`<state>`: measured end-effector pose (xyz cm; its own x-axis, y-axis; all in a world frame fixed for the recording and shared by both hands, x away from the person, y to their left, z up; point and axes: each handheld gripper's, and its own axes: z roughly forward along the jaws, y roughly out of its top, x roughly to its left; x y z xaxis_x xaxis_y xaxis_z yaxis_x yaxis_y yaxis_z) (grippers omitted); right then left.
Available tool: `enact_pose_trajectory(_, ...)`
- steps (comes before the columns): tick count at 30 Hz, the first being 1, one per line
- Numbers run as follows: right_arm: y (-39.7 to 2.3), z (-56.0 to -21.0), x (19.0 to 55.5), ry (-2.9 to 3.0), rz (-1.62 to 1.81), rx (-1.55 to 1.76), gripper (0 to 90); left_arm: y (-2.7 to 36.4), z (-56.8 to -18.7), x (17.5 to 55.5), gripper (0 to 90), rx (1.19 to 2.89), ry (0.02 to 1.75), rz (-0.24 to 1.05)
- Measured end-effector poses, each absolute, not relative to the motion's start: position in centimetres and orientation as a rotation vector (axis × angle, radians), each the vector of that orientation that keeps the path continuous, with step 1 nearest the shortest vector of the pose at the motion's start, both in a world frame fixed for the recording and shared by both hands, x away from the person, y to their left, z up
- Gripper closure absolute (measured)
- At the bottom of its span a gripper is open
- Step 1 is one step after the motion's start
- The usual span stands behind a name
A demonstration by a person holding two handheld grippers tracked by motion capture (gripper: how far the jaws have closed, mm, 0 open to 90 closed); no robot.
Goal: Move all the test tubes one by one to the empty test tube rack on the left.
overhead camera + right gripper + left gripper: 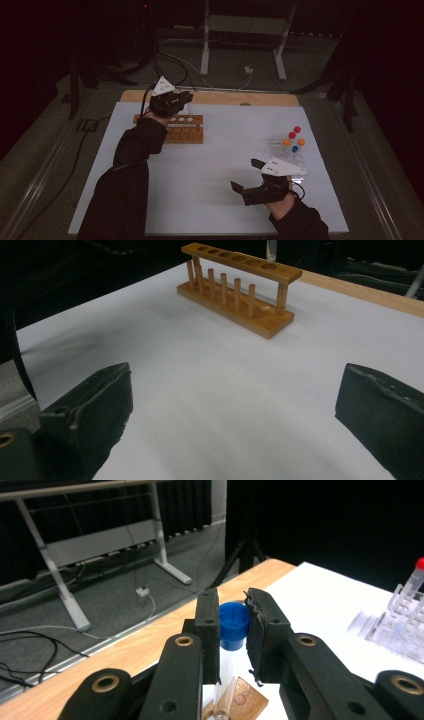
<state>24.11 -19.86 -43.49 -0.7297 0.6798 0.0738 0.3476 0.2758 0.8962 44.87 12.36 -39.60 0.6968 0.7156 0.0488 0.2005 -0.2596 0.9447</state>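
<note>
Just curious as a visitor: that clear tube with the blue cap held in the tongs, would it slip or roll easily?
The tube looks smooth and clear, so probably slippery; the left tongs clamp at its ribbed blue cap, which likely grips better. Being round and slender, it would probably roll if laid on the white sheet, and tip unless stood in the wooden rack. It seems light.

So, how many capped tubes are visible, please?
6. Five stand in the clear rack: two red, two orange, one blue. The sixth tube, blue-capped, is in the left gripper above the wooden rack. More may be hidden.
</note>
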Motion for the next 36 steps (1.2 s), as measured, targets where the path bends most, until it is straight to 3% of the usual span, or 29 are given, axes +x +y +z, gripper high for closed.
enact_pose_trajectory(21,-20.0,-43.8,24.0,2.243,1.451,0.947,1.6,12.1,-45.4,45.7,77.9,1.803,0.815,0.52)
enact_pose_trajectory(36,-20.0,-43.3,23.7,2.247,1.463,0.914,1.6,12.3,-46.1,45.9,75.8,1.816,0.816,0.488)
